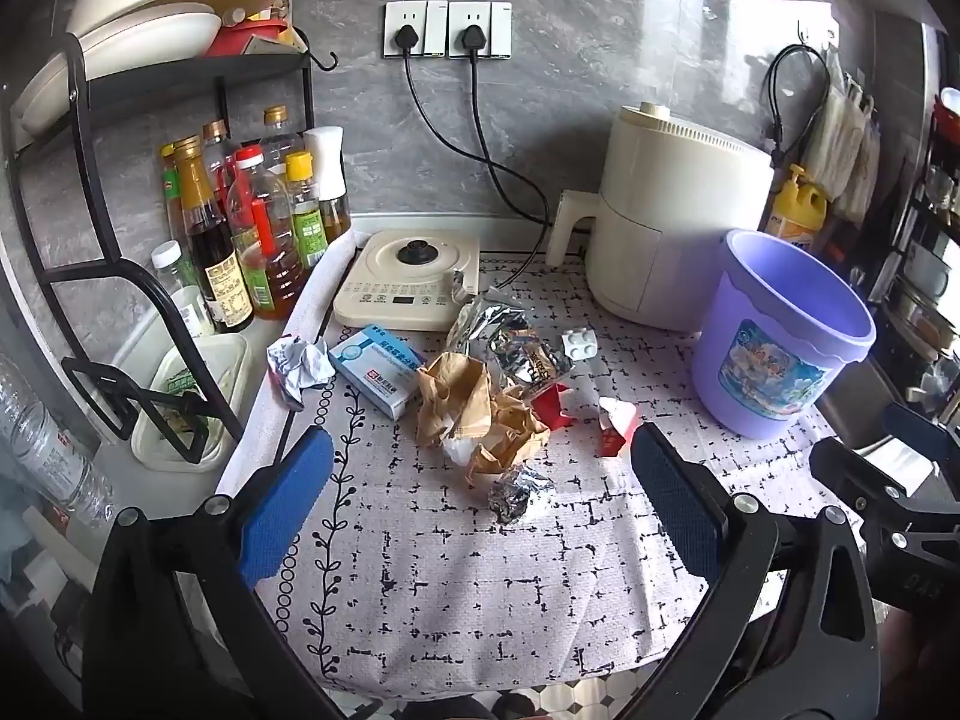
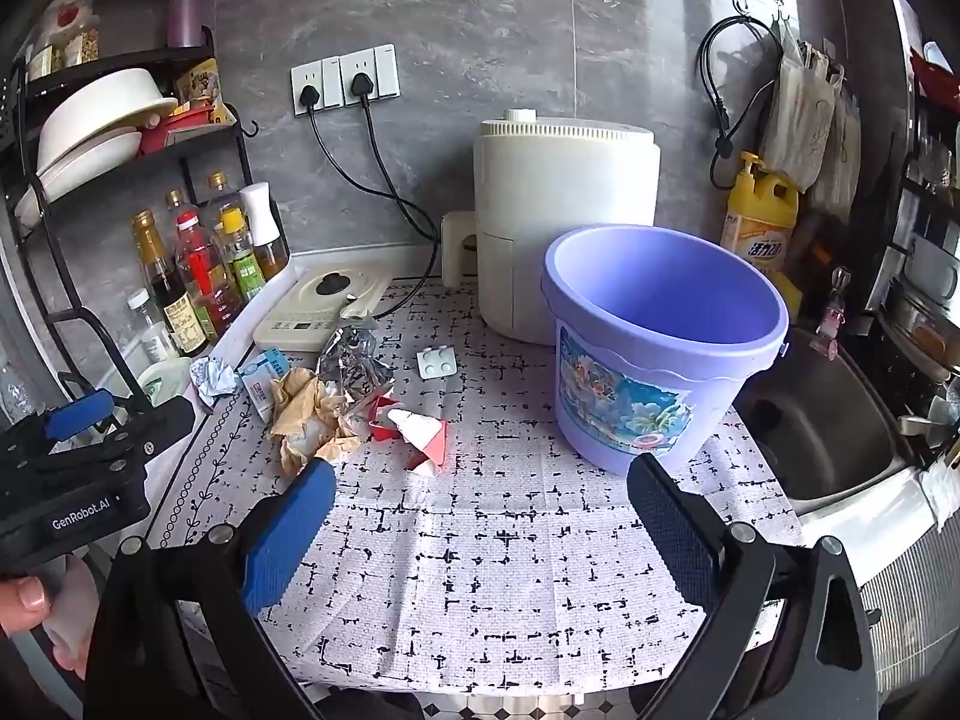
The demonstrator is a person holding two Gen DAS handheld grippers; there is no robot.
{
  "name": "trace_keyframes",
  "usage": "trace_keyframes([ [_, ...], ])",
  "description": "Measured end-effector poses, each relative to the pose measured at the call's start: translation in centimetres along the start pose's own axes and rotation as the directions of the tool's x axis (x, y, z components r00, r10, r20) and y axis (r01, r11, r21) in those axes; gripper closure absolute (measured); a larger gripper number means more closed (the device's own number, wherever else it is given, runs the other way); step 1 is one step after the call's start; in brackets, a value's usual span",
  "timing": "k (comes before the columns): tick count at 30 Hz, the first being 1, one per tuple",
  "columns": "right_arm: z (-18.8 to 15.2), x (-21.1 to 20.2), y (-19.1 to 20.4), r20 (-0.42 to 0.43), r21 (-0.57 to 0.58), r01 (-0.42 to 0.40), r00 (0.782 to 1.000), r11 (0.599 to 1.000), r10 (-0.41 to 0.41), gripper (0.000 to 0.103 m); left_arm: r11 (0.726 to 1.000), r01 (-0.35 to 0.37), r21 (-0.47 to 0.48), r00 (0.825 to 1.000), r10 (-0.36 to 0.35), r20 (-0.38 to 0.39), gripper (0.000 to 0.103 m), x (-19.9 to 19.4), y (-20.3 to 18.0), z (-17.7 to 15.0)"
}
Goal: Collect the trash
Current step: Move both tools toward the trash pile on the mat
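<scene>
Left wrist view: both tongs, left (image 1: 480,480) and right (image 2: 480,498), are held wide open and empty above the table (image 1: 480,588), since the trash heap (image 1: 480,408) lies ungathered beside the empty purple bucket (image 1: 780,348).

buckets: one, purple (image 2: 660,348)
air fryers: one, white (image 1: 678,228)
induction plates: one (image 1: 408,285)
wall plugs: two, black (image 1: 408,36) (image 1: 472,36)
medicine boxes: one, blue and white (image 1: 375,369)
brown paper bags: one, crumpled (image 1: 474,408)
foil wrappers: two, a big one (image 1: 510,336) and a small wad (image 1: 516,495)
paper balls: one, white and blue (image 1: 298,363)
red cartons: two (image 1: 617,426) (image 1: 552,405)
toy bricks: one, white (image 1: 579,345)
yellow detergent bottles: one (image 2: 759,222)
sauce and oil bottles by the rack: cannot tell exactly, several
grippers: two, both wide apart (image 1: 480,516) (image 2: 480,516)
</scene>
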State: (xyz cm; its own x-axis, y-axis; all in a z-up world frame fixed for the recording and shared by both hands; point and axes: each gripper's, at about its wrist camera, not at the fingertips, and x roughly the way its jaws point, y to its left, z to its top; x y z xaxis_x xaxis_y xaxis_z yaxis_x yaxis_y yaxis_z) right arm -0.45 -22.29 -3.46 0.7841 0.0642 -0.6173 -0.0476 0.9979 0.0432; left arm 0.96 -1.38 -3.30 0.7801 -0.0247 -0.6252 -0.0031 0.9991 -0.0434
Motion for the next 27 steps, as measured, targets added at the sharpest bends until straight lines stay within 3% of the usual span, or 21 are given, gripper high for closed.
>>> trace_keyframes([
  [27, 0.14, -0.72, -0.45, 0.022, -0.003, 0.013, 1.0, 1.0, -0.012, 0.008, 1.0, 0.012, 0.0, 1.0, -0.012, 0.004, 0.004, -0.4, -0.31, -0.12],
])
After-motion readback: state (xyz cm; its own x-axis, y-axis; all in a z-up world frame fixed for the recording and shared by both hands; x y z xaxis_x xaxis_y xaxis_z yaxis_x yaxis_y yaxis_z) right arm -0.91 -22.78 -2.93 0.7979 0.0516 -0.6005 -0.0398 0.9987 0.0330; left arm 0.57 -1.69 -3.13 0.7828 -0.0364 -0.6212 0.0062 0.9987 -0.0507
